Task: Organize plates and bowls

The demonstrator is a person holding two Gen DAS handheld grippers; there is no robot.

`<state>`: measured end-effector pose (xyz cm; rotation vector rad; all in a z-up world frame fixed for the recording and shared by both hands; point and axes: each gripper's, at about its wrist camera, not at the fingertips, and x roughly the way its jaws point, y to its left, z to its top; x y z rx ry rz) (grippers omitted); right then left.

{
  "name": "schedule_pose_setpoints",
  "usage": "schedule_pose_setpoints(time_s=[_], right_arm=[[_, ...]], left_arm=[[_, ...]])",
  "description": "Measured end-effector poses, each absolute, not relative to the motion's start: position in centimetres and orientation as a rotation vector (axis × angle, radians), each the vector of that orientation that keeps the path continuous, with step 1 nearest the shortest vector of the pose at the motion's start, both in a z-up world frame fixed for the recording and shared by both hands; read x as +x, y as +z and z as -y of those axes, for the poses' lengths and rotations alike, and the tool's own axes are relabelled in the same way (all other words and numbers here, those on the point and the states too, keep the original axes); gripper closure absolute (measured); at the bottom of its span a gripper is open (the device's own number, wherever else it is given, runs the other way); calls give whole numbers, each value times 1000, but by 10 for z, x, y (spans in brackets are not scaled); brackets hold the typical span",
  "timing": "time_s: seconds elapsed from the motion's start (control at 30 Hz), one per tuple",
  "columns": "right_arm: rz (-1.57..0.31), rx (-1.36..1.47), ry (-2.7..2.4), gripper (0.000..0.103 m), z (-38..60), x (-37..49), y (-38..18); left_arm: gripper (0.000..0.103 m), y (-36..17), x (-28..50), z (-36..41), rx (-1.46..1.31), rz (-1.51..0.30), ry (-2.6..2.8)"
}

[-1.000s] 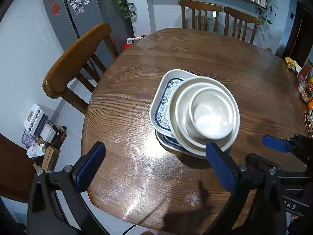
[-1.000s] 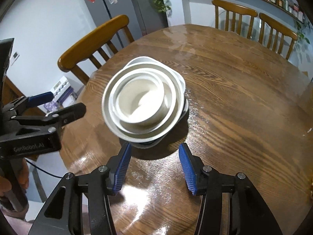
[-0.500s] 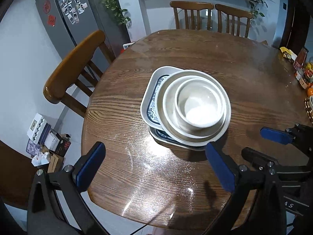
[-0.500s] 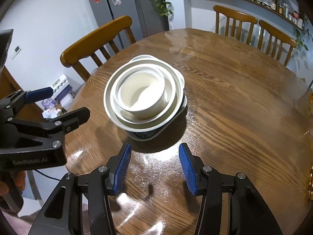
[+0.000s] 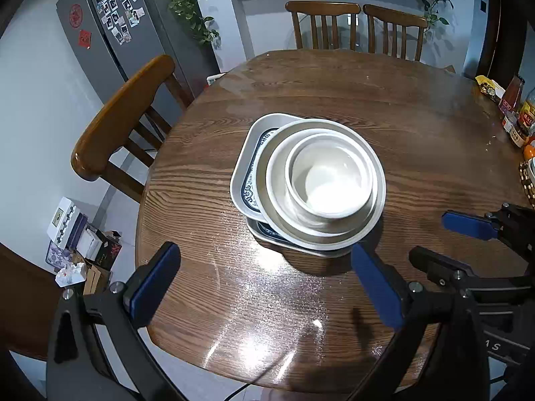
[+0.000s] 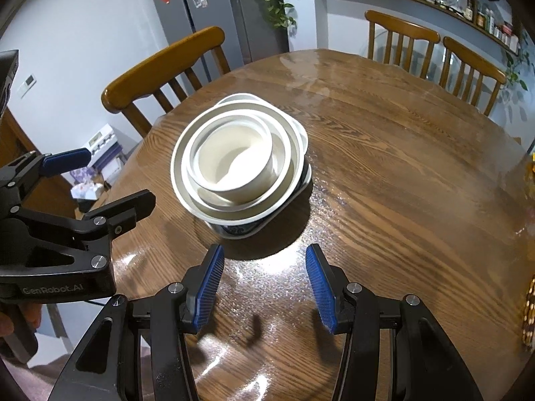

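A stack of dishes stands on the round wooden table [image 5: 334,100]. A small white bowl [image 5: 329,177] sits on top, nested in a wider white bowl [image 5: 277,180] and a round white dish [image 5: 378,200]. Under them lie two square blue-patterned plates [image 5: 247,170]. My left gripper [image 5: 264,284] hangs open and empty just short of the stack, near the table's front edge. My right gripper [image 6: 264,287] is open too, with only bare table between its blue pads, the small white bowl [image 6: 234,163] ahead of it. Each gripper shows in the other's view: right gripper [image 5: 444,244], left gripper [image 6: 103,180].
Wooden chairs stand at the left [image 5: 123,117] and far side [image 5: 321,23] of the table. Bottles and jars [image 5: 518,113] crowd its right edge. A grey fridge [image 5: 110,33] and boxes on the floor [image 5: 77,234] lie to the left. A hand [image 6: 13,317] holds the left gripper.
The left gripper has drawn back a little from the stack, so more of the table shows. The right gripper has hardly moved. Both stay open.
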<state>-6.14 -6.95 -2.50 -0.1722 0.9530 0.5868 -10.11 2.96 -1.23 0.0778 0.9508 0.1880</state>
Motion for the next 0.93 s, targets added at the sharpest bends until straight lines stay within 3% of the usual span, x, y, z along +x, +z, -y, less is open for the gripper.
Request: schedule_pose_setpoints(time_s=[0.93], right_arm=[[-959, -187, 593, 51, 71, -64, -26]], left_arm=[[1, -12, -104, -27, 76, -950, 175]])
